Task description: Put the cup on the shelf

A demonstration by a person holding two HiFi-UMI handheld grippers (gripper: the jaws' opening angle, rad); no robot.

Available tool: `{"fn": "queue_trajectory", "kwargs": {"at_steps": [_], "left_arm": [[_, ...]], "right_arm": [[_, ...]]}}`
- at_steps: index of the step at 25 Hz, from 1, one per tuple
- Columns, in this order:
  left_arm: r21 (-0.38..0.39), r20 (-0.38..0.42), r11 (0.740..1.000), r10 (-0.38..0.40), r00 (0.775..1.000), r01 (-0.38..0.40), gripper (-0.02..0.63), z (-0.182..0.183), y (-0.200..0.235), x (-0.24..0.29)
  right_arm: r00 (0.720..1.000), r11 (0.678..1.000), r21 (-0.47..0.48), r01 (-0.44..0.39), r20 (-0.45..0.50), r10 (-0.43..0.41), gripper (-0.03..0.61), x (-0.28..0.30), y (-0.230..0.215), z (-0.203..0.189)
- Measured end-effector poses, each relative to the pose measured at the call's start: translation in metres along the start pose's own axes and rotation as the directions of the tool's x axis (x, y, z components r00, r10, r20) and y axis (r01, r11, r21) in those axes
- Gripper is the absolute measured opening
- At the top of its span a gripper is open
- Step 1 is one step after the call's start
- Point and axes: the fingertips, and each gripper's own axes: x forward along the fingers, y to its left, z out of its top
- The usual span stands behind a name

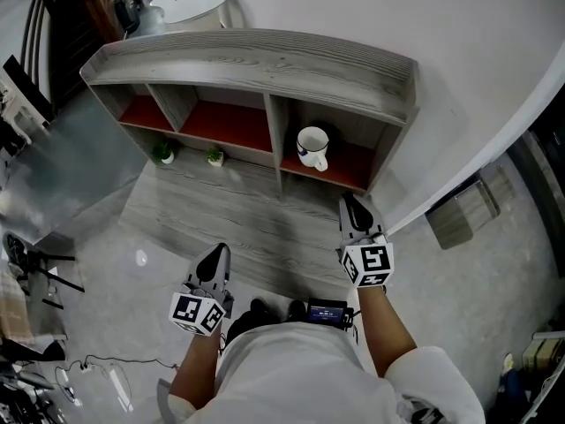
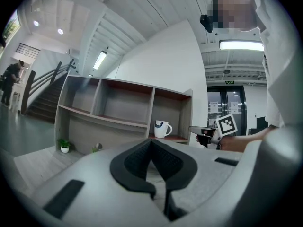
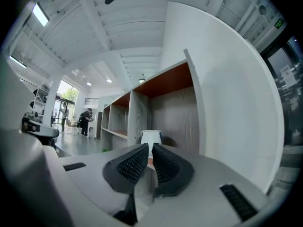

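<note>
The white cup (image 1: pixel 312 146) with a blue mark stands upright on the red board in the right compartment of the grey wooden shelf (image 1: pixel 265 60). No gripper touches it. My right gripper (image 1: pixel 351 203) is a short way in front of that compartment, shut and empty; its own view shows the cup (image 3: pixel 151 137) just beyond the right gripper (image 3: pixel 149 148). My left gripper (image 1: pixel 218 253) is lower and further back, also shut with nothing in it. The left gripper view has the cup (image 2: pixel 161 129) ahead of the left gripper (image 2: pixel 152 143), with the right gripper (image 2: pixel 208 134) to its right.
Two small potted plants (image 1: pixel 163 153) (image 1: pixel 214 155) stand under the shelf's left and middle compartments. A white wall (image 1: pixel 477 51) runs along the shelf's right side. A round white table (image 1: pixel 190 3) is behind the shelf. Cables and stands (image 1: pixel 35 272) lie at the left.
</note>
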Motion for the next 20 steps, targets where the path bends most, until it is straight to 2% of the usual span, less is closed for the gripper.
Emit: {"fn": "queue_trajectory", "kwargs": {"at_steps": [4, 7, 9, 12, 20], "left_arm": [[0.018, -0.005, 0.999, -0.032, 0.999, 0.032, 0.008, 0.001, -0.003, 0.006], [0.027, 0.001, 0.998, -0.061, 0.998, 0.06, 0.008, 0.004, -0.008, 0.007], [0.032, 0.01, 0.996, -0.079, 0.997, 0.079, 0.008, 0.008, -0.009, 0.007], [0.026, 0.021, 0.994, -0.105, 0.994, 0.104, 0.008, 0.01, -0.009, 0.0], [-0.015, 0.04, 0.983, -0.184, 0.982, 0.185, 0.008, 0.014, -0.003, -0.07]], "right_arm": [[1.0, 1.0, 0.01, -0.007, 0.007, 0.006, 0.043, -0.046, 0.005, 0.005], [1.0, 0.998, 0.05, 0.025, 0.016, -0.026, 0.041, -0.081, 0.004, 0.01], [0.998, 0.998, 0.032, 0.055, 0.036, -0.056, 0.041, -0.1, 0.011, 0.015], [0.993, 0.994, -0.015, 0.104, 0.054, -0.103, 0.041, -0.125, 0.03, 0.023], [0.986, 0.986, 0.009, 0.167, -0.02, -0.167, 0.041, -0.173, 0.103, 0.001]]}}
